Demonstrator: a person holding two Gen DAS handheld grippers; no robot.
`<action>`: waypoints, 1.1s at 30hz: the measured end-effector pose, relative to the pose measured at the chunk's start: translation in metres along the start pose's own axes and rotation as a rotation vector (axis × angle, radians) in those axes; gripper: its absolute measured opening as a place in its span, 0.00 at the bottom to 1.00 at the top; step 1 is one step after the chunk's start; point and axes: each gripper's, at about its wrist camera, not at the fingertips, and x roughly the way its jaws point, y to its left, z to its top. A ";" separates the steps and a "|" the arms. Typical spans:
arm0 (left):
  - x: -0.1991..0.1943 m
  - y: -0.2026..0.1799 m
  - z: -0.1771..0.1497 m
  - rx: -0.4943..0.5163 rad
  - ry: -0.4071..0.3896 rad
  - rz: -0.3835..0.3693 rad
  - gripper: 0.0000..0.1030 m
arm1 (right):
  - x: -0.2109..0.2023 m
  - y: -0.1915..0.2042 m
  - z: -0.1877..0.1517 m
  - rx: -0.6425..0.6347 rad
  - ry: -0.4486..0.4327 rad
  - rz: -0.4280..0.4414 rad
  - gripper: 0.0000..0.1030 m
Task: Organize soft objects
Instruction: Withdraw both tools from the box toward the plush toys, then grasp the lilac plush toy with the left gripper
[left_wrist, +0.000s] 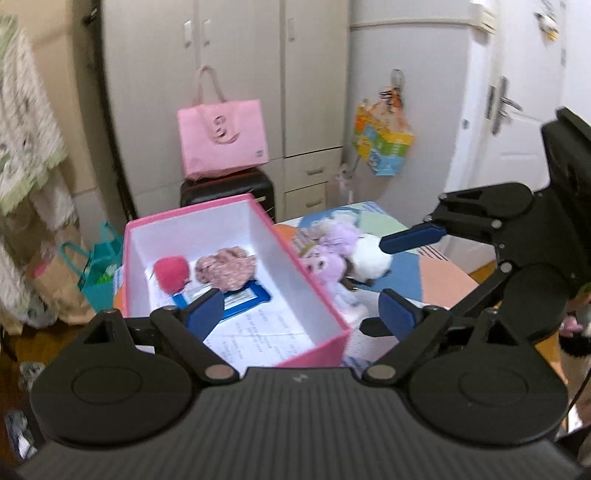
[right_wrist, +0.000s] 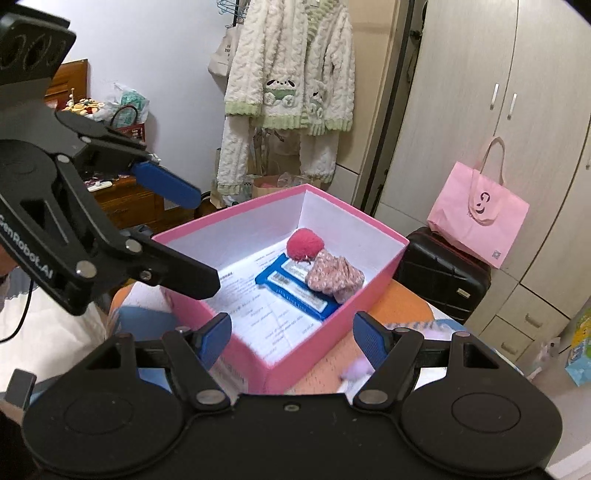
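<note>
Holding both pairs of fingers released and empty, I kept my left gripper (left_wrist: 299, 310) above the near end of the pink box (left_wrist: 314, 345) and my right gripper (right_wrist: 291, 338) over its near corner. Deeper in the box lay a red pompom (right_wrist: 304, 245) and a pink floral cloth (right_wrist: 334, 277). Beyond it, on the surface (left_wrist: 439, 275), the plush toys (left_wrist: 341, 251) waited. I judged myself between placements; next, my right gripper needed to reach a plush and clench gently.
</note>
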 end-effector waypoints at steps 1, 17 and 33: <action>-0.002 -0.007 -0.001 0.013 -0.007 -0.004 0.89 | -0.005 0.000 -0.004 -0.007 -0.004 -0.007 0.76; 0.056 -0.070 -0.024 -0.019 -0.050 -0.076 0.92 | -0.047 -0.073 -0.113 0.149 -0.112 -0.147 0.81; 0.136 -0.083 -0.013 -0.082 -0.005 -0.031 0.89 | 0.005 -0.101 -0.144 0.148 -0.091 -0.158 0.84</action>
